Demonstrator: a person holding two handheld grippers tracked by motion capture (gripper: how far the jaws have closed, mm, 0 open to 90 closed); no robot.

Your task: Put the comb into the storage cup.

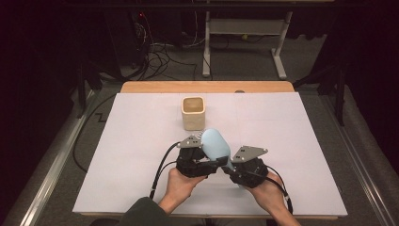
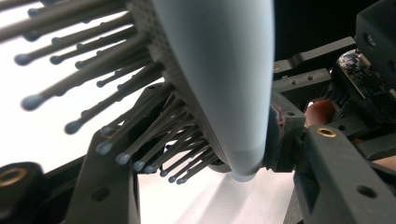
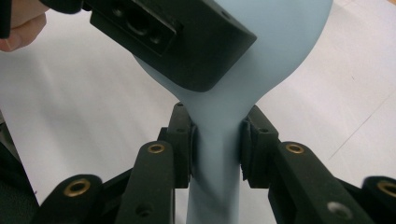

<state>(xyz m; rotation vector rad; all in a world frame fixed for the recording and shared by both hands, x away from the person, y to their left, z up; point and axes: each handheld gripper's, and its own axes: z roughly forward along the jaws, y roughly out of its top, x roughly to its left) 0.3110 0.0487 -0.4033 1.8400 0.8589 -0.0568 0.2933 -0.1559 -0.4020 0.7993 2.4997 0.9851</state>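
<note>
Holding hairbrush (image 1: pixel 215 143) mid-frame above tabletop (image 1: pixel 141 155): right gripper (image 3: pixel 217 144) fingers clamp handle, left gripper (image 2: pixel 201 158) fingers pinch head across bristles (springy footing). Risk: brush twists or slips, drops short of cup (image 1: pixel 193 112) at upper centre.

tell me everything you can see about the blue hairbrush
The hairbrush is pale blue with a smooth, matte, plastic-looking oval head narrowing into a slim handle. Grey bristles with rounded tips stand out from a dotted pad on one face. It is held above the white table, in front of the cream cup. The right gripper clamps the handle at the neck; the left gripper closes on the head.
</note>
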